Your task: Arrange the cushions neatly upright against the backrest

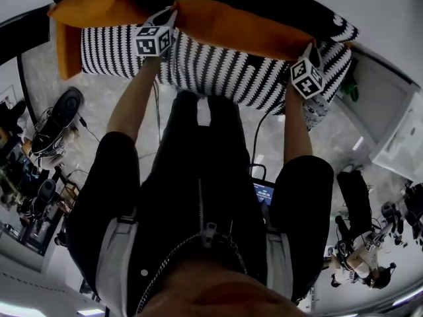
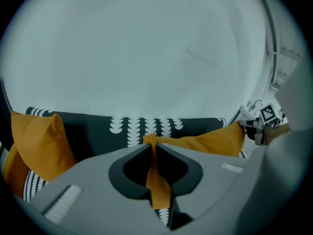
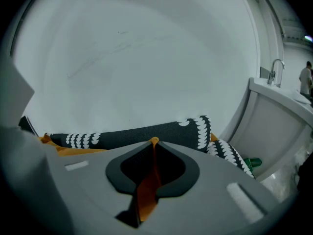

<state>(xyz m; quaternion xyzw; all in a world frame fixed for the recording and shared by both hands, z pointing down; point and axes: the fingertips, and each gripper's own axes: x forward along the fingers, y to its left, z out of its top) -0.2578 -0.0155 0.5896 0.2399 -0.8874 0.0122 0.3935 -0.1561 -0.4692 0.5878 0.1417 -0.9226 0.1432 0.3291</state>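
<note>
Head view: another orange cushion (image 1: pixel 92 8) sits left of the gripped cushion (image 1: pixel 238 28).

Dim, cool-toned frames; strong fisheye curvature, dark vignetted corners; near foreground soft, no glare.

Both my arms are stretched out toward the top of the head view, forearms bare below dark sleeves. My left forearm (image 1: pixel 132 104) runs up the left-centre of the frame to the left gripper (image 1: pixel 172 17), whose marker cube faces the camera. My right forearm (image 1: pixel 296 127) runs up the right side to the right gripper (image 1: pixel 312 50), which sits a little lower in the frame. In the left gripper view the fingers (image 2: pixel 133 173) are pinched nearly together on a fold of the orange cushion (image 2: pixel 157 182). In the right gripper view the fingers (image 3: pixel 172 173) clamp another fold of it the same way.
</note>
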